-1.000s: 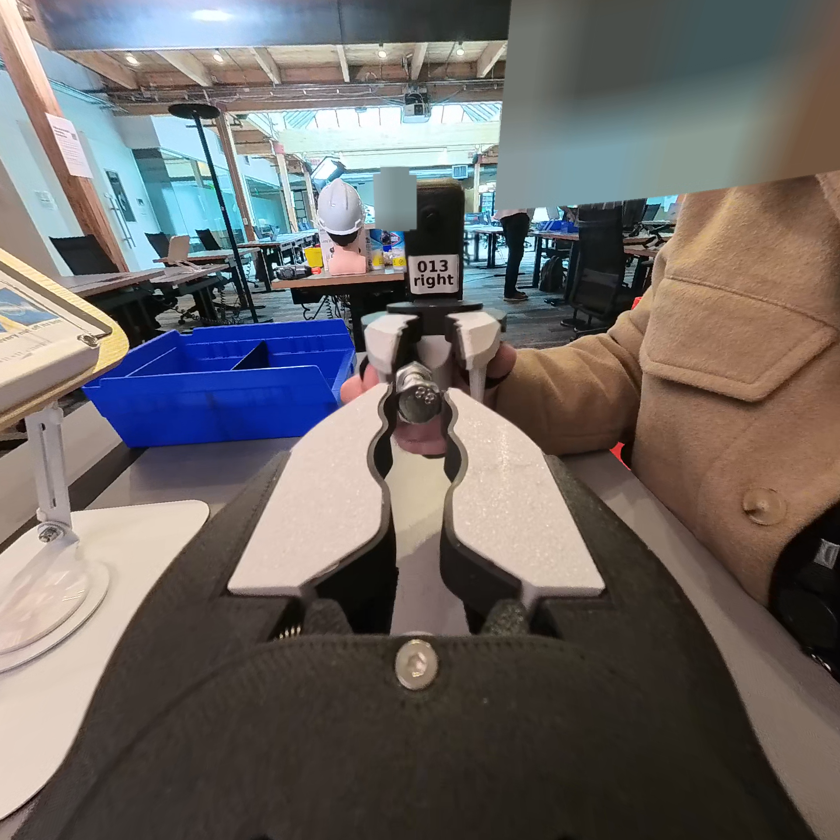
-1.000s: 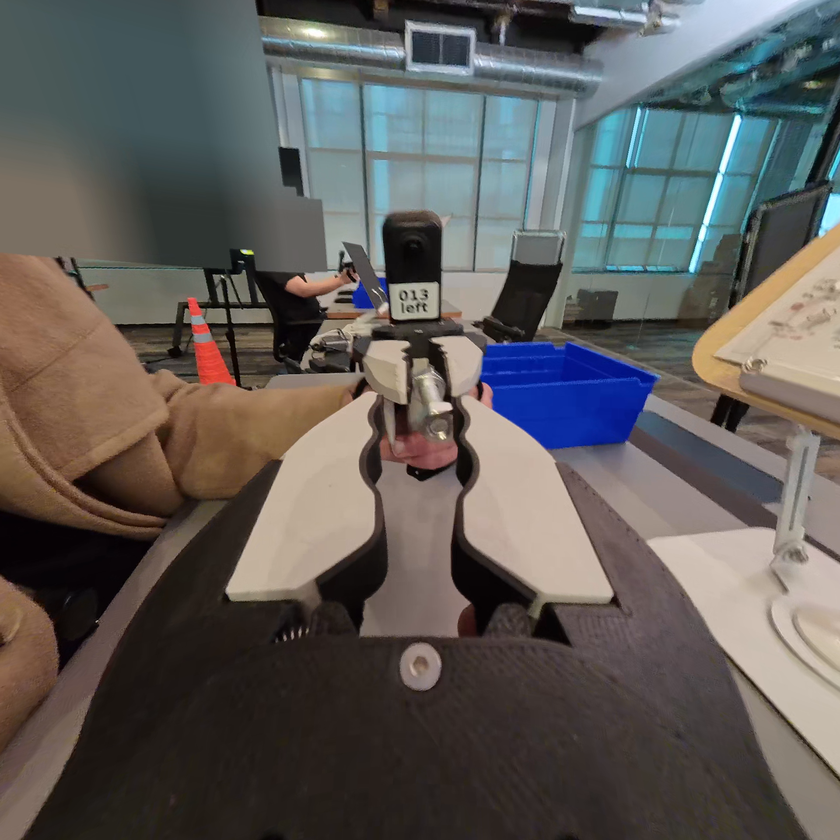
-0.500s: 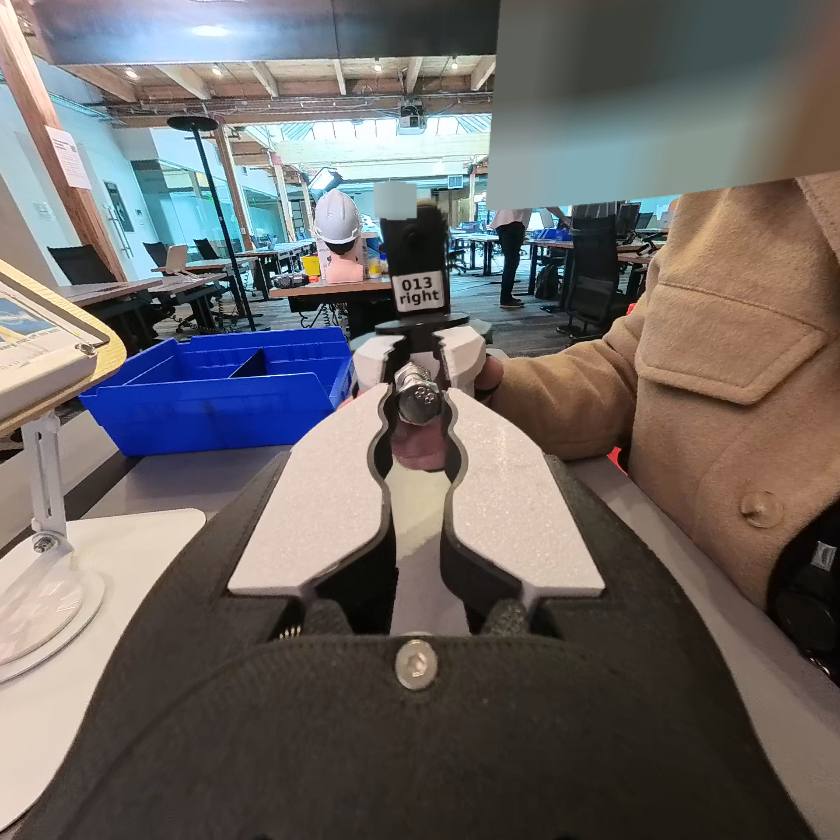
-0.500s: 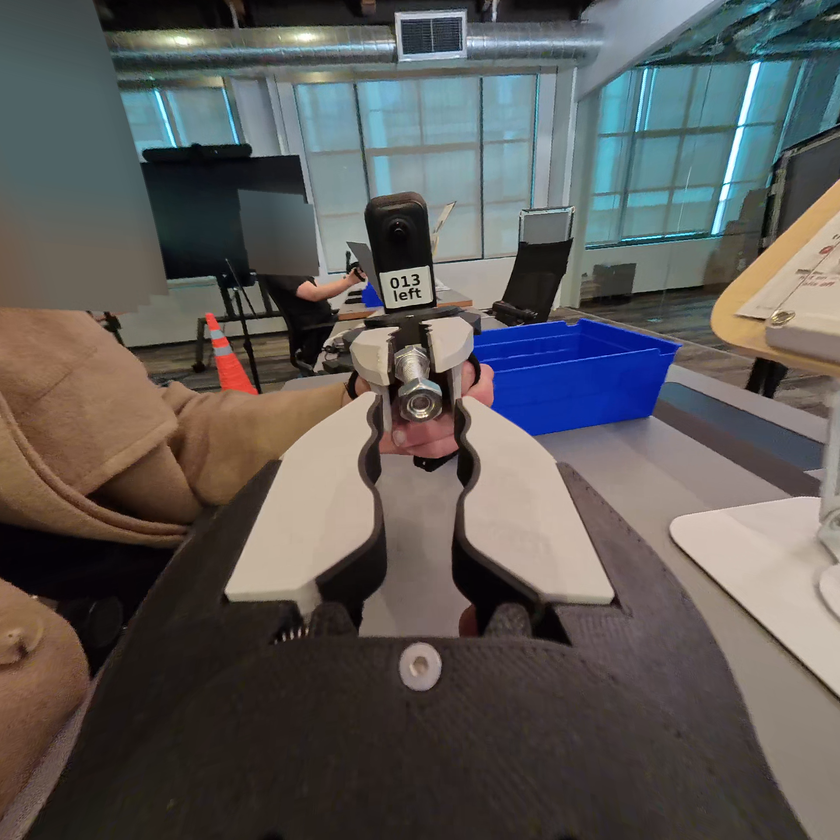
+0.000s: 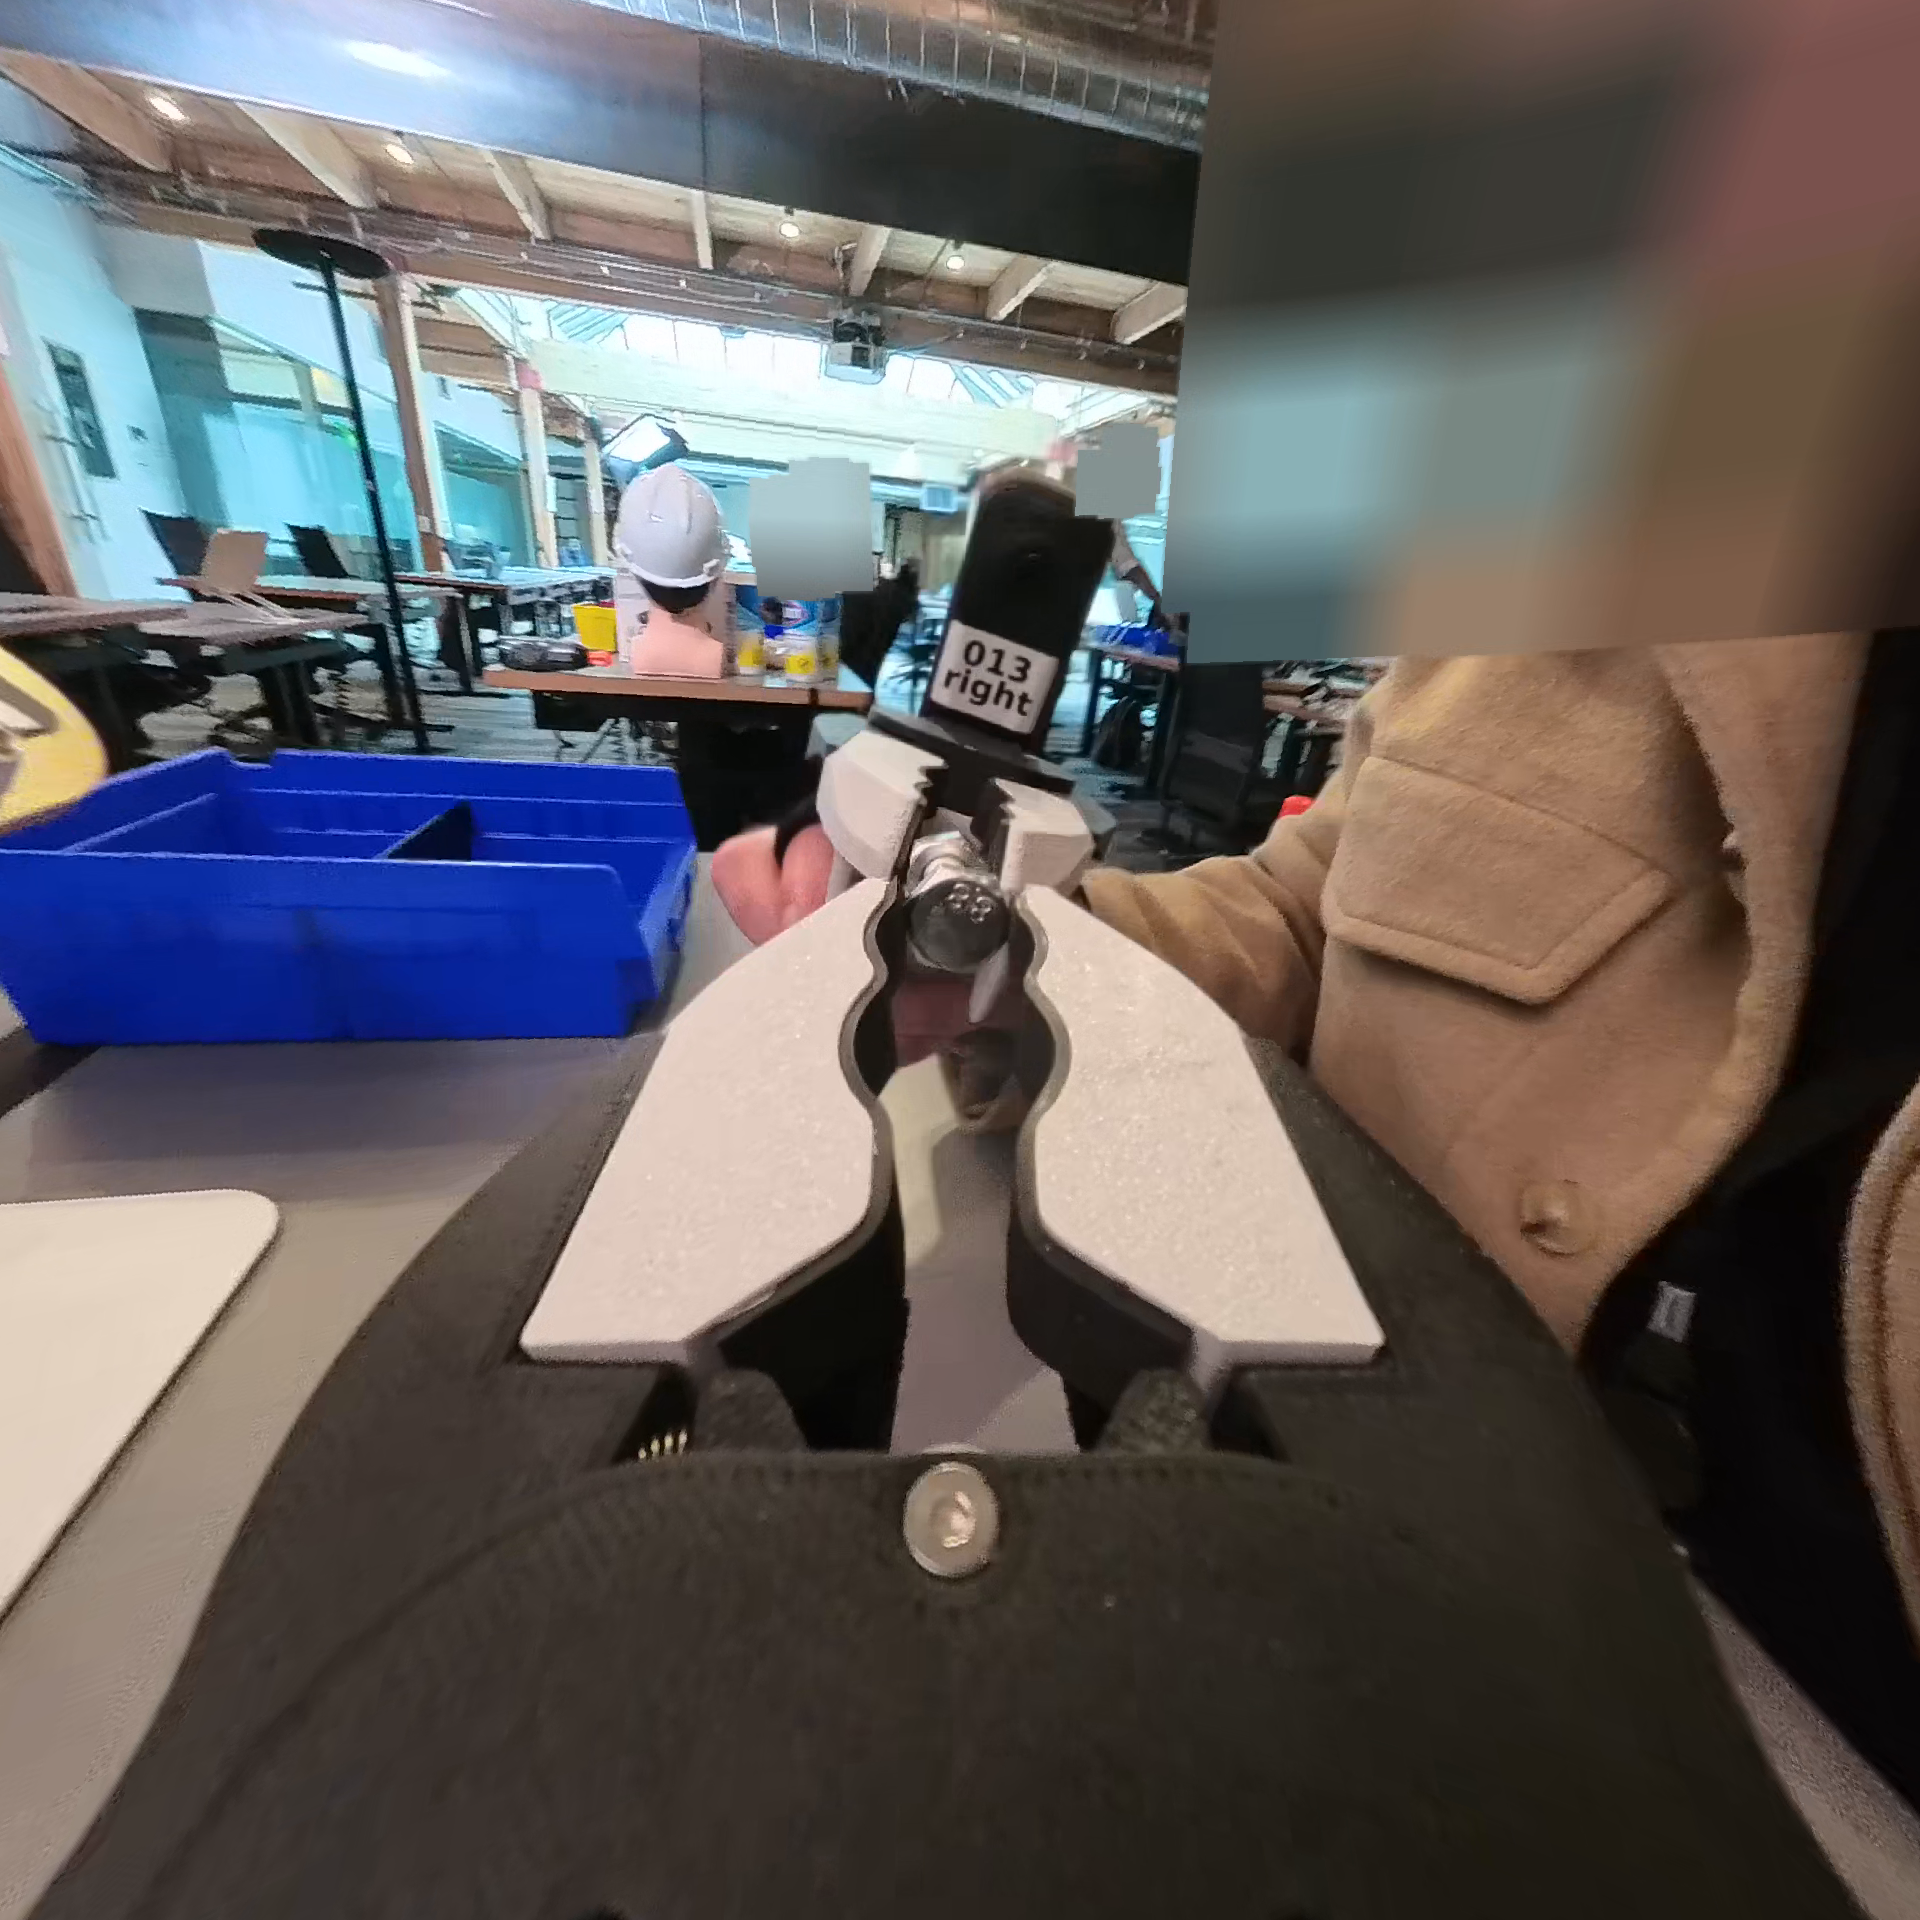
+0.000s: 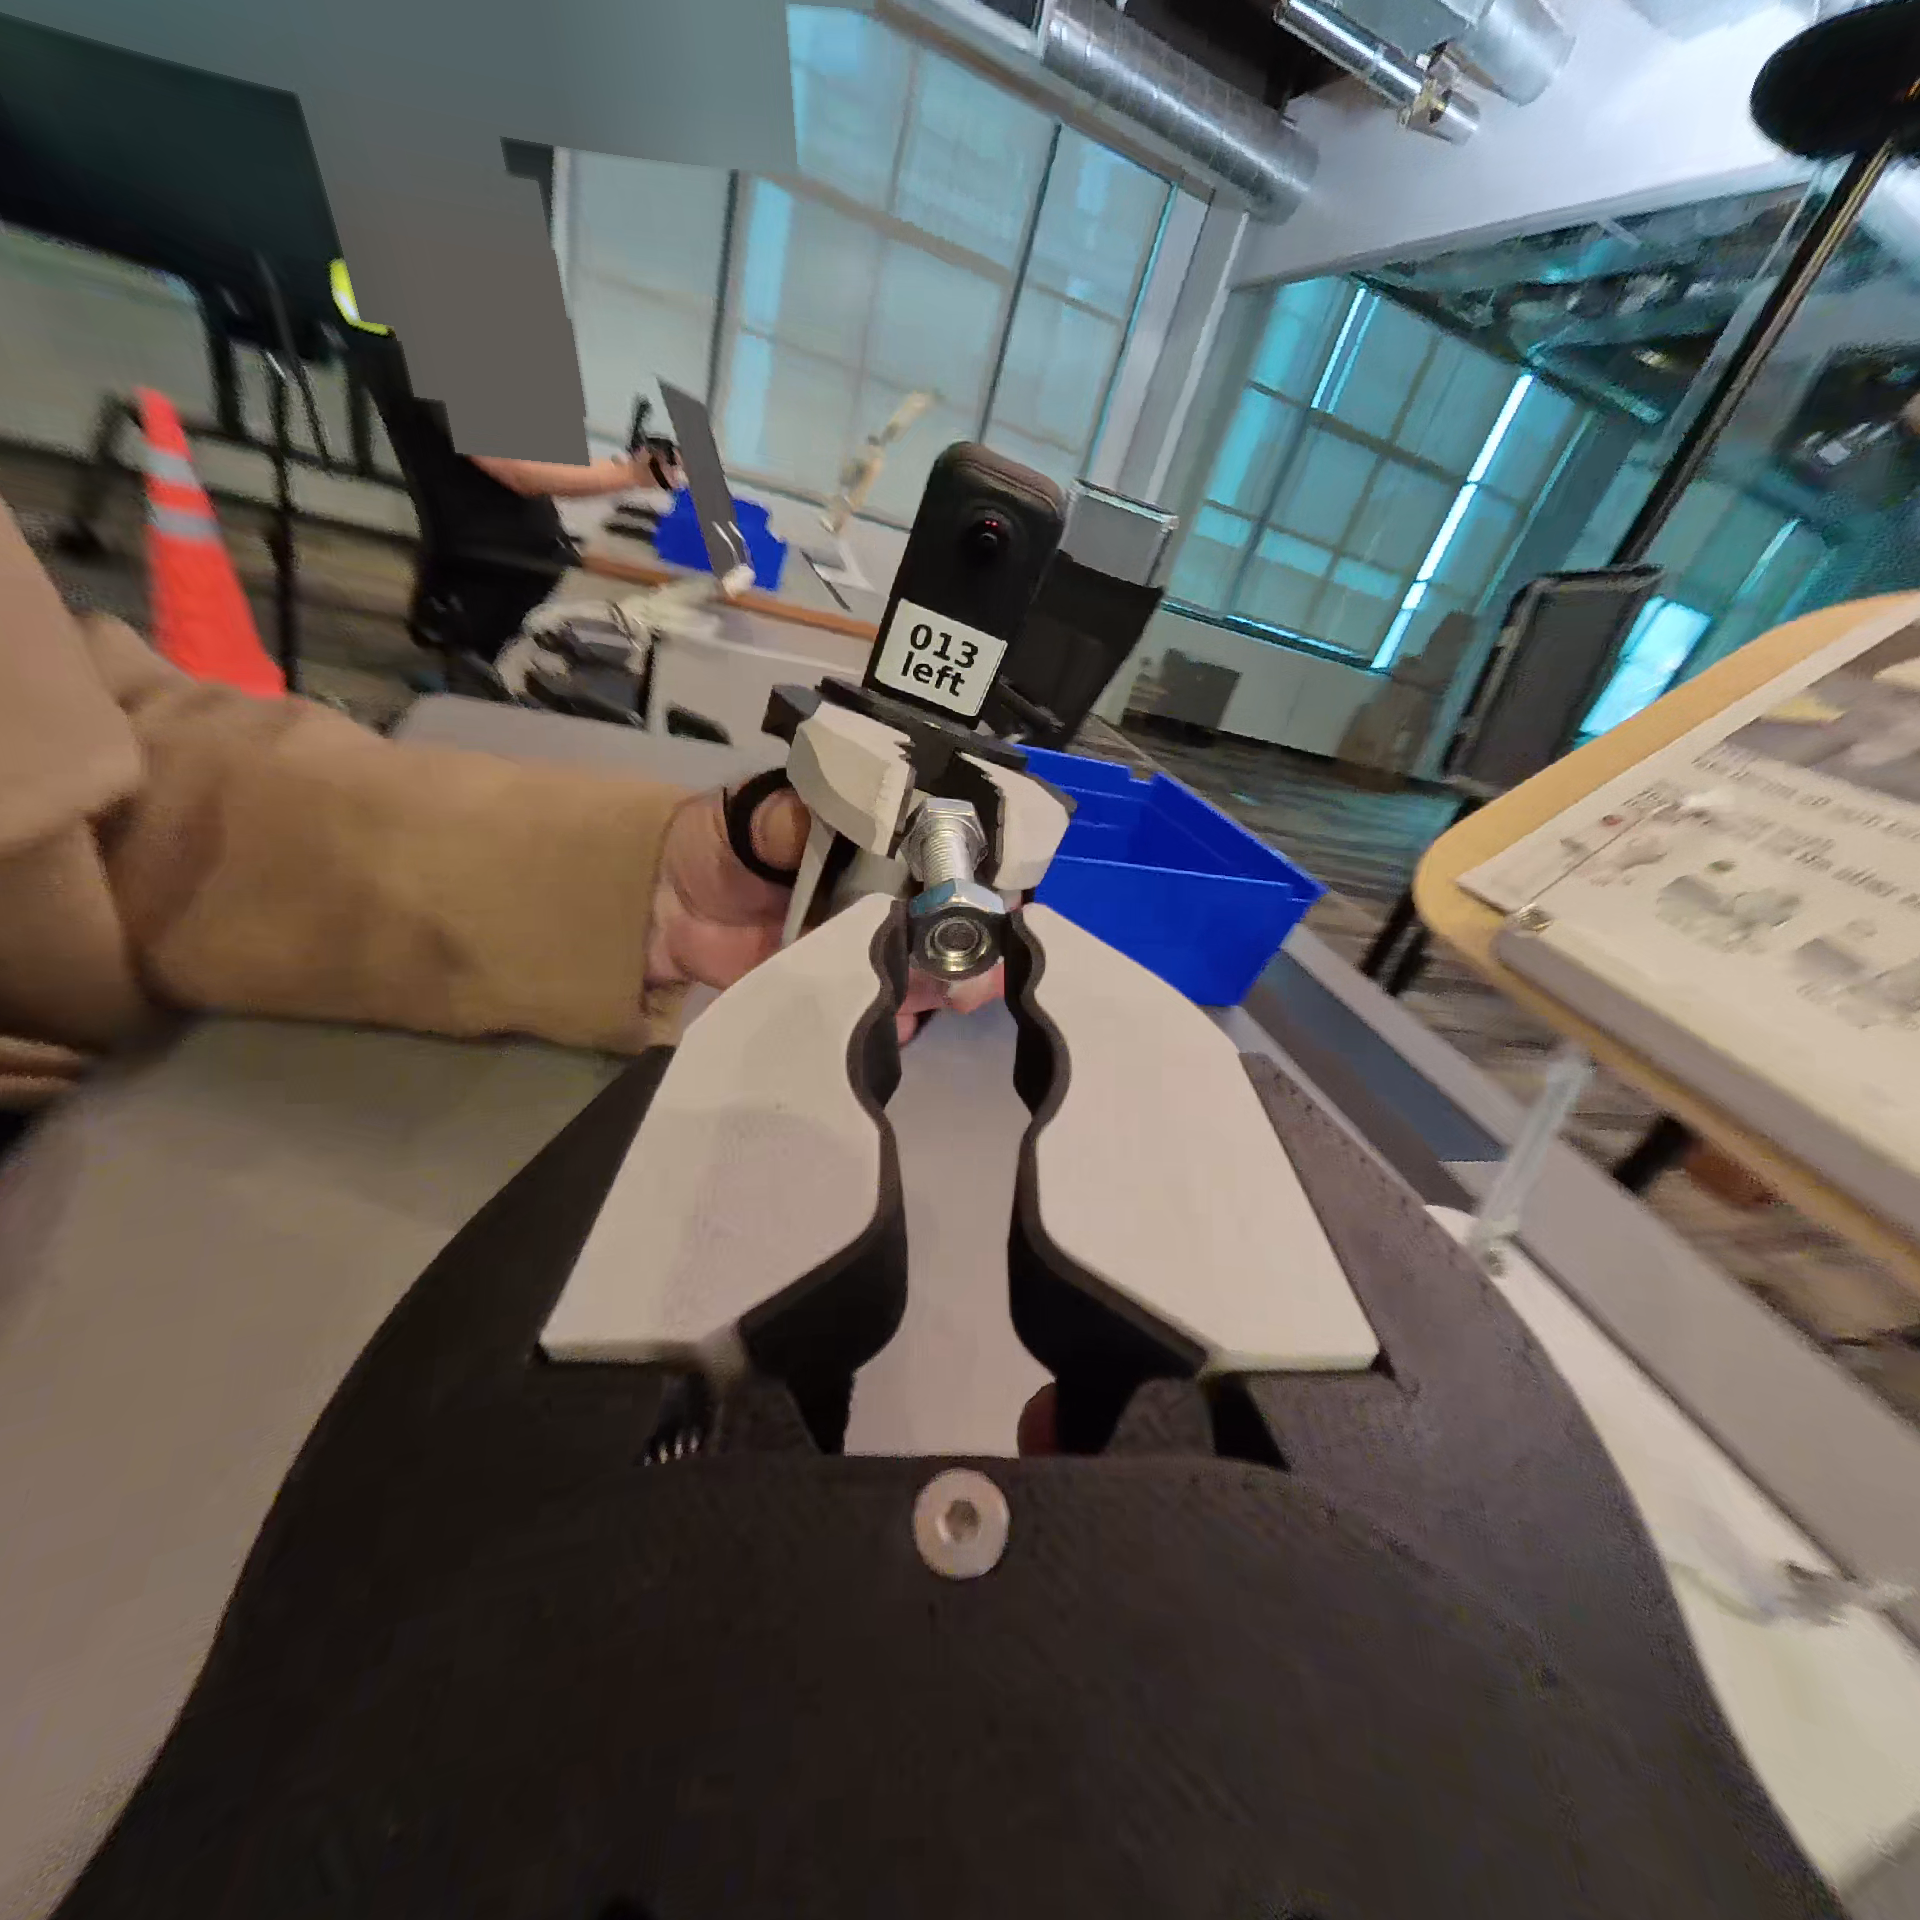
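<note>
My two grippers face each other above a grey table [image 5: 343,1122], joined by one steel bolt. My left gripper [image 5: 954,920] is shut on the bolt's hex head [image 5: 951,927]. My right gripper [image 6: 954,923] is shut on a steel nut [image 6: 956,937] sitting on the bolt's threaded shank [image 6: 943,844]. In the left wrist view the right gripper [image 5: 951,847] shows just beyond the head, with a hand [image 5: 774,883] on it. In the right wrist view the left gripper [image 6: 935,821] shows beyond the nut, held by a hand [image 6: 717,904] in a tan sleeve.
A blue divided bin [image 5: 343,904] stands on the table and also shows in the right wrist view [image 6: 1153,883]. A white stand base [image 5: 94,1320] lies at the left. A wooden board with a printed sheet [image 6: 1714,935] stands on a stand. A person in a tan coat [image 5: 1558,987] is close by. The grippers are tip to tip, or close to it.
Both grippers stay shut on the bolt and nut. The right gripper has rolled, so its view now tilts. The left view has swung right, and the blue bin has shifted left.
</note>
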{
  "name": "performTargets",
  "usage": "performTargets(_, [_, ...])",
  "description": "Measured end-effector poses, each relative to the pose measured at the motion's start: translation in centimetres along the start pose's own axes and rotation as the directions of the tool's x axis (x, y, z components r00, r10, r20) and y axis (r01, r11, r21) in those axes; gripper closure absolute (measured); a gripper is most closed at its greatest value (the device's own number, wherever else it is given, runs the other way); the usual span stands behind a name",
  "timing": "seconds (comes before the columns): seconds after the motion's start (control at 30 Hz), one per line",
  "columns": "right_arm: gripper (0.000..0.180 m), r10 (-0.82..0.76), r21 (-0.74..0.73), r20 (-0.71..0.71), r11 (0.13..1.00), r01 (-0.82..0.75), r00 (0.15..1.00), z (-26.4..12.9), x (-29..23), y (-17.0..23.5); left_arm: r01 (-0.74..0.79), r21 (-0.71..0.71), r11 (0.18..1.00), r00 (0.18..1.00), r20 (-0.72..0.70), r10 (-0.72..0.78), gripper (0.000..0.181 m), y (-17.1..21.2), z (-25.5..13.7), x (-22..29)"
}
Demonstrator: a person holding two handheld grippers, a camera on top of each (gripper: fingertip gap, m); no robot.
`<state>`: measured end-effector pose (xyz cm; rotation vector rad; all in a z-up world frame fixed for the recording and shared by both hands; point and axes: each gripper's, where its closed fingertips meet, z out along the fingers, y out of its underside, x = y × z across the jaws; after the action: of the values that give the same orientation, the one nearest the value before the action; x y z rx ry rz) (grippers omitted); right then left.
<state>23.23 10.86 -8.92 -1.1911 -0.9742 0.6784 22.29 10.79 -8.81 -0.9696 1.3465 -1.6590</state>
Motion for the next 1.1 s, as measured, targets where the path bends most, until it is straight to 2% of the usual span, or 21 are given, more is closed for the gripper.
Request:
performTargets(0.13, [0.162, -0.235, -0.083, -0.060, 0.970, 0.230, 0.970, -0.1, -0.3, 0.0, 0.119, 0.045, 0.992, 0.990, -0.076, -0.116, 0.163, 0.1, 0.0, 0.1])
performTargets(0.2, [0.162, -0.247, -0.093, -0.060, 0.966, 0.241, 0.967, -0.1, -0.3, -0.1, 0.163, 0.056, 0.985, 0.982, -0.108, -0.156, 0.163, 0.2, 0.0, 0.2])
performTargets(0.37, [0.162, -0.184, -0.059, -0.056, 0.982, 0.181, 0.981, -0.2, -0.2, -0.3, 0.163, 0.074, 0.984, 0.982, -0.104, -0.155, 0.163, -0.1, 0.1, 0.1])
performTargets(0.5, [0.162, -0.084, -0.033, -0.042, 0.996, 0.082, 0.996, 0.0, 0.1, 0.0, 0.125, 0.081, 0.989, 0.990, -0.079, -0.119, 0.160, -0.4, 0.0, 0.0])
performTargets(0.6, [0.162, 0.028, 0.007, -0.025, 1.000, -0.028, 0.999, 0.0, 0.4, 0.1, 0.041, 0.043, 0.998, 0.999, -0.017, -0.040, 0.145, -0.4, 0.3, -0.1])
performTargets(0.77, [0.162, 0.234, 0.065, 0.056, 0.969, -0.237, 0.971, -0.2, 0.7, 0.0, -0.091, 0.004, 0.996, 0.994, 0.056, 0.090, 0.132, -0.6, 0.3, -0.1])
performTargets(0.87, [0.162, 0.402, 0.097, 0.152, 0.903, -0.419, 0.903, -0.3, 0.6, -0.1, -0.228, -0.102, 0.968, 0.961, 0.138, 0.241, 0.134, -0.2, 0.3, -0.6])
performTargets(0.97, [0.162, 0.494, 0.096, 0.233, 0.846, -0.525, 0.838, -0.1, 0.1, 0.0, -0.311, -0.204, 0.928, 0.922, 0.170, 0.347, 0.139, 0.3, 0.5, -0.7])
performTargets(1.1, [0.162, 0.560, 0.078, 0.277, 0.797, -0.599, 0.781, -0.1, 0.1, 0.1, -0.345, -0.197, 0.918, 0.915, 0.148, 0.376, 0.154, -0.1, 0.3, 0.0])
